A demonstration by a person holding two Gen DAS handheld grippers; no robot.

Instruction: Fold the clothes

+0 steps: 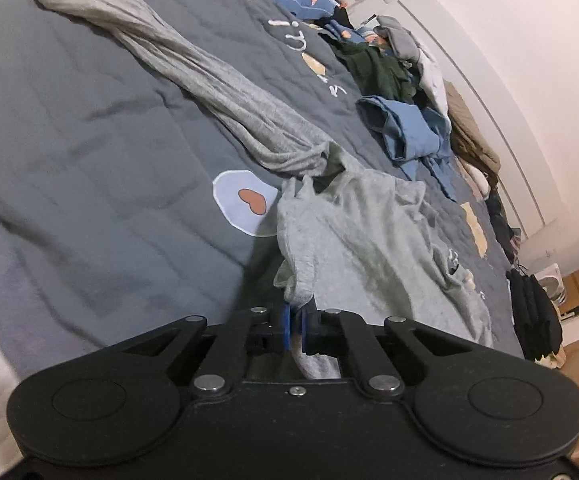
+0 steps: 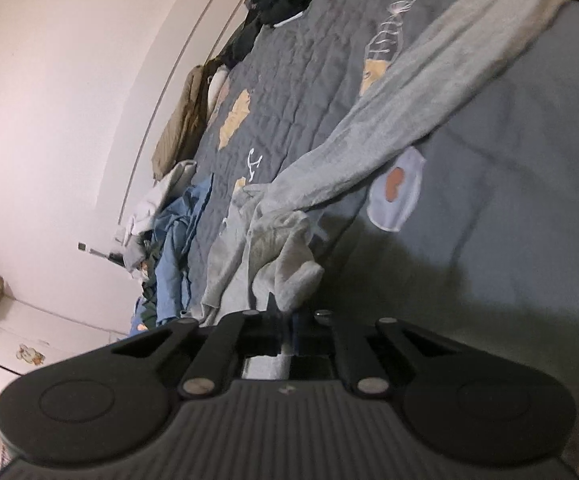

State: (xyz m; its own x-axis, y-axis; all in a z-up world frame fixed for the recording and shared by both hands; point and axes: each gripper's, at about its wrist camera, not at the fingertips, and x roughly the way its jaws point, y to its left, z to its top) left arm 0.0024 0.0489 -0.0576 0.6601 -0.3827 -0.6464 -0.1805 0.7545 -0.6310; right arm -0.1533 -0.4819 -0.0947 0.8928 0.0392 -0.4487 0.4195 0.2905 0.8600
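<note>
On the quilted dark-grey bedspread [image 1: 89, 152] lies 1 limp, light-grey knit garment [image 1: 369, 240]. Left gripper [image 1: 295, 316] and right gripper [image 2: 285, 312] each pinch its edge. Fabric is soft, light; grip hems.

The garment [image 1: 249, 92] is heathered light grey; the quilt [image 1: 89, 140] is slate grey with a white patch [image 1: 245, 208] bearing an orange heart. At two o'clock lie blue denim [image 1: 409, 132] and dark green clothes [image 1: 381, 72]
</note>
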